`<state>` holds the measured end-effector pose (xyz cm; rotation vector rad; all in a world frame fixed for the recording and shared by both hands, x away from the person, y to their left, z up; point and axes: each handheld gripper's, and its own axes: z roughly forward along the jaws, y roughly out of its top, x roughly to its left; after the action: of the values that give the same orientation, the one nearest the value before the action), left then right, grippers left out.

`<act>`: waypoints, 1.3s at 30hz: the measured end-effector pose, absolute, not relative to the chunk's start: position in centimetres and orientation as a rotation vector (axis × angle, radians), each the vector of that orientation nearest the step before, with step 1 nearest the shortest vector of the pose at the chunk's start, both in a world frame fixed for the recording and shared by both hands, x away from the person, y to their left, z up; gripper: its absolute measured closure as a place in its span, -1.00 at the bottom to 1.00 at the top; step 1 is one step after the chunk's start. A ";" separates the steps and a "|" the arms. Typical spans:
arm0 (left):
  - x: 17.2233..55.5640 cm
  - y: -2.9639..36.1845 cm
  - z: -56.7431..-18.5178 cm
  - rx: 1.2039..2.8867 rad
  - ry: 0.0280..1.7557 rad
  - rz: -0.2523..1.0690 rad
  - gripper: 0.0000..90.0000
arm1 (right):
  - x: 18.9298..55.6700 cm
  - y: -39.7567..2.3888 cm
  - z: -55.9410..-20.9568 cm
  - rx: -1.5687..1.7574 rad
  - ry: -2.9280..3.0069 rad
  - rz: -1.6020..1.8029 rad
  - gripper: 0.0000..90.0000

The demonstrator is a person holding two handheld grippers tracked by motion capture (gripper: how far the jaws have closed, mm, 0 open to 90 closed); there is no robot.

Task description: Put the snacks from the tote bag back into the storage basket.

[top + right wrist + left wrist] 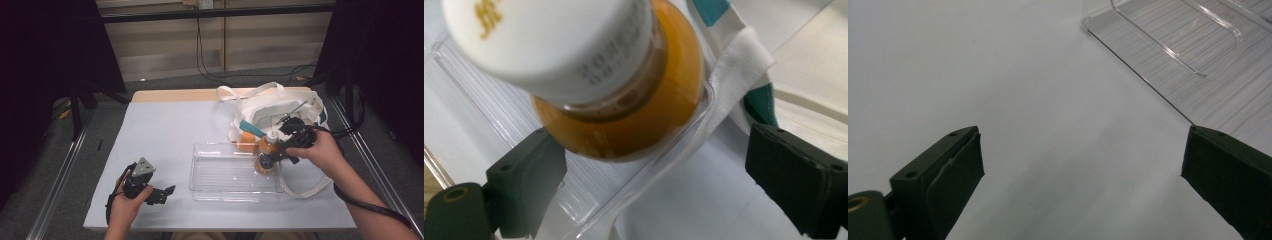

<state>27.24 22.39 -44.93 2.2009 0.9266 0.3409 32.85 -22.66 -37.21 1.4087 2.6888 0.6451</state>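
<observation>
The orange juice bottle (267,154) stood upright in the clear tray's (220,189) right corner, just beyond the right gripper (276,156), jaws parted; the left gripper (167,192), also open, rested well apart.

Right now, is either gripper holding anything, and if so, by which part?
Nothing is held. The right gripper has its jaws open around the orange juice bottle standing in the clear tray, the pads off it. The left gripper is open over bare table.
</observation>
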 end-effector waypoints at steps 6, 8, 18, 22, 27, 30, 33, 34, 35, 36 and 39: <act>27.3 22.3 -45.1 2.194 0.922 0.338 -0.93 | 32.6 -23.4 -37.1 1.422 2.681 0.648 -0.79; 27.3 22.3 -45.0 2.199 0.920 0.351 -0.93 | 32.5 -23.6 -37.2 1.426 2.676 0.648 -0.79; 27.2 22.3 -45.1 2.197 0.926 0.337 -0.93 | 32.1 -24.8 -37.3 1.450 2.651 0.656 -0.80; 27.3 22.3 -45.0 2.201 0.922 0.352 -0.93 | 32.0 -25.0 -37.4 1.447 2.646 0.650 -0.80; 27.2 22.3 -45.0 2.197 0.928 0.336 -0.93 | 31.7 -25.4 -37.3 1.441 2.640 0.656 -0.80; 27.2 22.2 -45.1 2.198 0.926 0.334 -0.93 | 31.5 -25.7 -37.3 1.455 2.634 0.657 -0.80; 27.2 22.2 -45.1 2.200 0.925 0.337 -0.93 | 31.3 -26.0 -37.5 1.453 2.633 0.663 -0.80; 27.2 22.2 -45.1 2.198 0.927 0.336 -0.93 | 31.3 -26.1 -37.6 1.460 2.630 0.655 -0.81; 27.2 22.2 -45.1 2.198 0.928 0.336 -0.93 | 31.3 -26.2 -37.7 1.451 2.630 0.654 -0.81; 27.2 22.2 -45.1 2.200 0.933 0.344 -0.93 | 31.2 -26.2 -37.7 1.465 2.626 0.646 -0.81; 27.2 22.3 -45.1 2.203 0.935 0.344 -0.93 | 31.2 -26.5 -37.9 1.459 2.627 0.654 -0.81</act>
<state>27.21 22.25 -45.08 2.2028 0.9347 0.3435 31.22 -26.48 -37.91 1.4585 2.6274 0.6542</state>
